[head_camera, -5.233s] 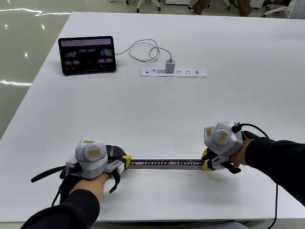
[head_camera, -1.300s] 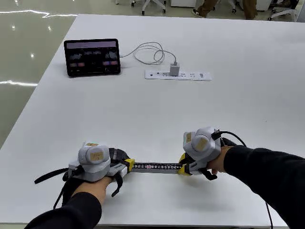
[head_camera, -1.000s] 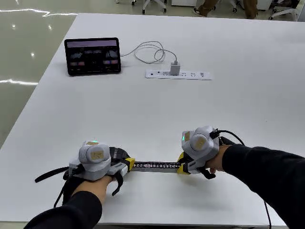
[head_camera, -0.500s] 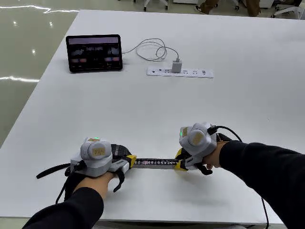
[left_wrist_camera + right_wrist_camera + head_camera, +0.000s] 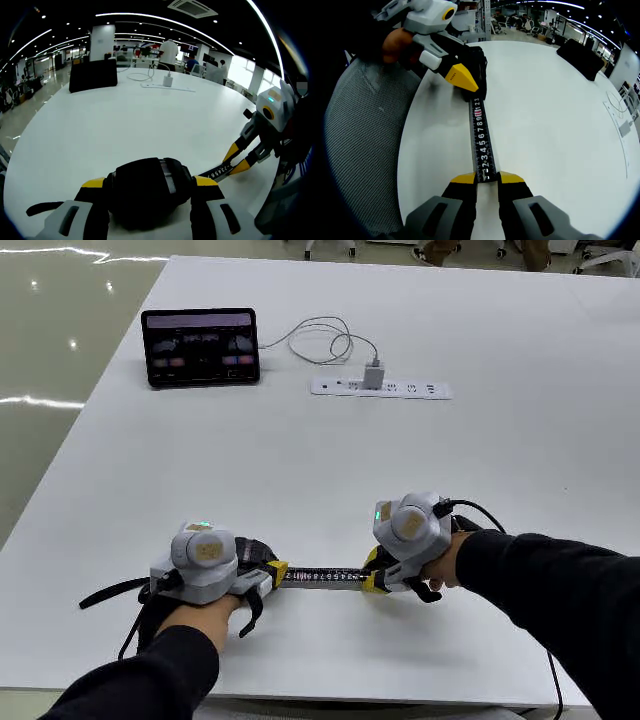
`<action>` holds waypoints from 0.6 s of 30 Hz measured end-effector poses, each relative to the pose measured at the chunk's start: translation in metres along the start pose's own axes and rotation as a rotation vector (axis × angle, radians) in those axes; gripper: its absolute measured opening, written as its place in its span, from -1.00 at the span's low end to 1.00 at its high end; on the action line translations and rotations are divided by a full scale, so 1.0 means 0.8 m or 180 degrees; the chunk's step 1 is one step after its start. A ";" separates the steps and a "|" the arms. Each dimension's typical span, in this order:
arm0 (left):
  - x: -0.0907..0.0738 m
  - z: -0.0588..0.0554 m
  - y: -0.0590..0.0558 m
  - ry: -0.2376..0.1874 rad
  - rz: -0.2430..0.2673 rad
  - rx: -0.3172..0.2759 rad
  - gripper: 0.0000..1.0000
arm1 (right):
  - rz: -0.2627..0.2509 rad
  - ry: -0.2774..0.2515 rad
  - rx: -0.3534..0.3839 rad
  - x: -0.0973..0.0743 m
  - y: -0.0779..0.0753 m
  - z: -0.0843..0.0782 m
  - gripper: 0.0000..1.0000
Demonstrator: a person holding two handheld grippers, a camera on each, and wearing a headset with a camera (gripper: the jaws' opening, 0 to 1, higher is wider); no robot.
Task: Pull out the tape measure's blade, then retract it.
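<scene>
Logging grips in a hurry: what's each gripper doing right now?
Left gripper: shut on the tape case.
Right gripper: shut on the blade.

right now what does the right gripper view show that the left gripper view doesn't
Right gripper view: the blade along its length with readable numbers, its end pinched in the right gripper, and the person's hand on the left gripper. Left gripper view: the black case clamped between its own jaws, and the right gripper's body from outside. Both: the blade spanning the two grippers, the white table, the tablet.
</scene>
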State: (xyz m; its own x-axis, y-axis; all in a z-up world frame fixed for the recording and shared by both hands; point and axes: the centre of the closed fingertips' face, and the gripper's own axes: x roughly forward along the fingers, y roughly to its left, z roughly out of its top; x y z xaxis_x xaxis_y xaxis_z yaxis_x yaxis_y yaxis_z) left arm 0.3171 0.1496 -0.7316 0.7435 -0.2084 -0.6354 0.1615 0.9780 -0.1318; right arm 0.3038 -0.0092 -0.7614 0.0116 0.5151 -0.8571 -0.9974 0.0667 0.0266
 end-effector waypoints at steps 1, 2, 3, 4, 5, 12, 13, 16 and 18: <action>0.000 0.000 0.000 0.0000 0.0000 -0.0002 0.23 | 0.0002 -0.0004 -0.0004 0.001 0.000 0.001 -0.77; 0.000 0.000 0.000 0.0001 -0.0001 -0.0003 0.23 | 0.0002 -0.0004 -0.0005 0.001 0.000 0.002 -0.77; 0.000 0.000 0.000 0.0003 -0.0001 -0.0005 0.23 | 0.0003 -0.0003 -0.0007 0.001 0.000 0.003 -0.77; 0.000 0.000 0.000 0.0002 -0.0001 -0.0003 0.23 | 0.0005 -0.0001 -0.0012 0.002 0.001 0.003 -0.77; 0.000 0.000 0.000 0.0001 0.0000 -0.0005 0.23 | 0.0007 0.0006 -0.0019 0.002 0.001 0.004 -0.77; 0.001 0.000 0.001 0.0002 -0.0003 -0.0007 0.24 | 0.0002 -0.0011 -0.0022 0.007 0.001 0.008 -0.77; 0.000 0.000 0.001 0.0002 -0.0003 -0.0008 0.24 | 0.0002 -0.0014 -0.0020 0.007 0.001 0.009 -0.77; 0.000 0.000 0.001 0.0001 -0.0003 -0.0008 0.24 | 0.0004 -0.0025 -0.0021 0.008 0.002 0.013 -0.77; 0.000 0.000 0.001 0.0000 -0.0003 -0.0007 0.24 | 0.0000 -0.0026 -0.0026 0.009 0.003 0.015 -0.77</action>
State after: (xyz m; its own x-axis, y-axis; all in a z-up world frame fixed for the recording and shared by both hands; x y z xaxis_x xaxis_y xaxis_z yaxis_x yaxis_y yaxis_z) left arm 0.3173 0.1500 -0.7318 0.7435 -0.2094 -0.6352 0.1607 0.9778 -0.1342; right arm 0.3026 0.0048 -0.7612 0.0123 0.5221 -0.8528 -0.9980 0.0597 0.0222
